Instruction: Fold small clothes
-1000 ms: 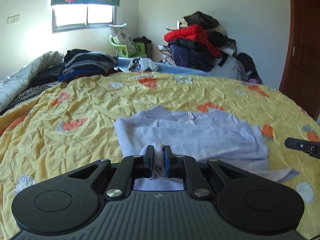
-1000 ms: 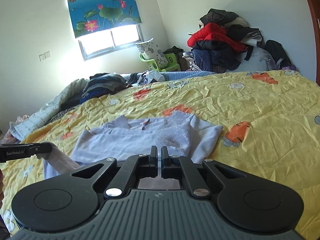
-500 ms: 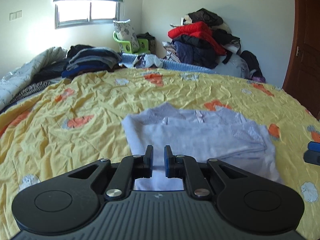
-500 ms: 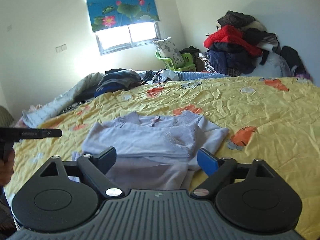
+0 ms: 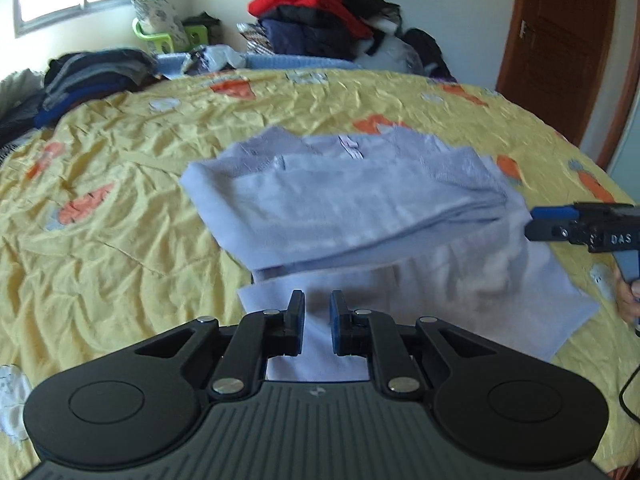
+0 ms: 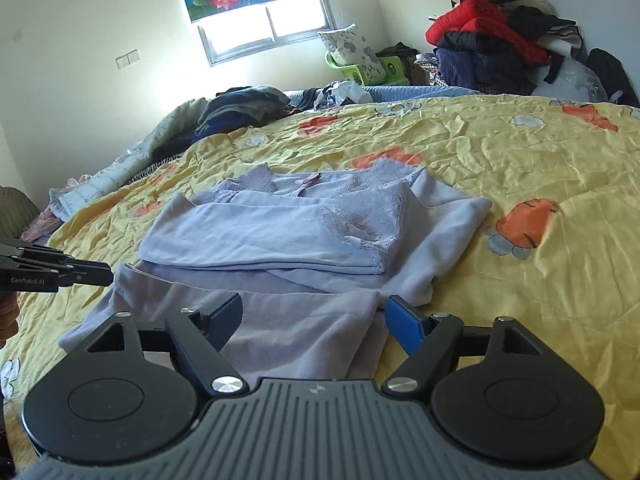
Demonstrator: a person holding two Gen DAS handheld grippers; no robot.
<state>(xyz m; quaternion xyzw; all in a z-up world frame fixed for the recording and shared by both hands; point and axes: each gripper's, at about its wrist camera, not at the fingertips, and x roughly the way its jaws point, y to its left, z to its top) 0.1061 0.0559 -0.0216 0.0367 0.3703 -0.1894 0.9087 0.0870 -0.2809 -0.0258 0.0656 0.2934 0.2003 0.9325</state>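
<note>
A pale lilac garment (image 5: 352,204) lies partly folded on the yellow bedspread (image 5: 100,240), its upper part doubled over and its lower part spread flat toward me. It shows in the right wrist view too (image 6: 280,236). My left gripper (image 5: 317,312) hovers over the garment's near hem, jaws a narrow gap apart with nothing between them. My right gripper (image 6: 314,312) is wide open above the lower hem and holds nothing. The right gripper's fingertips also show in the left wrist view (image 5: 560,224), at the garment's right edge. The left gripper also shows in the right wrist view (image 6: 60,270).
A pile of red and dark clothes (image 5: 320,12) stands at the back right. A stack of dark folded clothes (image 5: 92,76) lies at the back left. A green basket (image 6: 360,68) sits under the window. A brown door (image 5: 560,40) is at the right.
My left gripper let go of the garment's hem and its jaws parted slightly. My right gripper opened wide. Both drew back over the near hem.
</note>
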